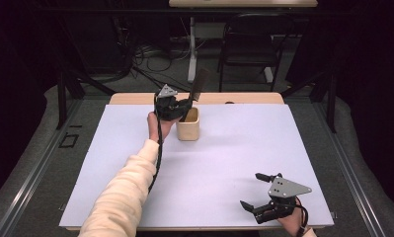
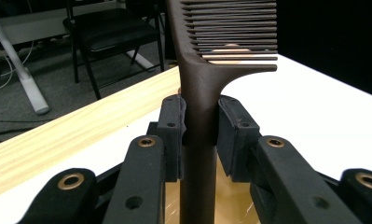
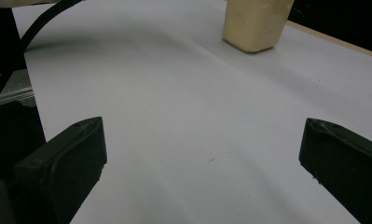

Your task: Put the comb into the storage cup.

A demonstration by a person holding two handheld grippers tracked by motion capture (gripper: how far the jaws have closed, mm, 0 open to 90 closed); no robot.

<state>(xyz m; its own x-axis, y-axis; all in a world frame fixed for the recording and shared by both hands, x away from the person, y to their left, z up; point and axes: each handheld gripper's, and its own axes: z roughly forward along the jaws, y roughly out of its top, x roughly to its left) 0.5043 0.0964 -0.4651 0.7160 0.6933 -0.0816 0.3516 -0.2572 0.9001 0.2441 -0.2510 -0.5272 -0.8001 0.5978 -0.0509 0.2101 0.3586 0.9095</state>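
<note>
Your left tool point(image 2: 200, 128) clamps the comb point(image 2: 197, 93) over the cup point(image 1: 188, 124), probably mid-insertion; lower it straight, then release. Right tool point(image 1: 261, 190) rests apart.

Left gripper point(image 2: 200, 135) clamped, arm outstretched; right gripper point(image 3: 202, 158) wide apart.

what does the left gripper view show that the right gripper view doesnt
The left gripper view gives a close look at a dark brown comb, its handle pinched between the left gripper fingers, teeth up, with a black chair behind. The right gripper view gives the right gripper with its fingers wide apart over bare white sheet, and the outside of the tan cup. Both show the white sheet on the table.
</note>
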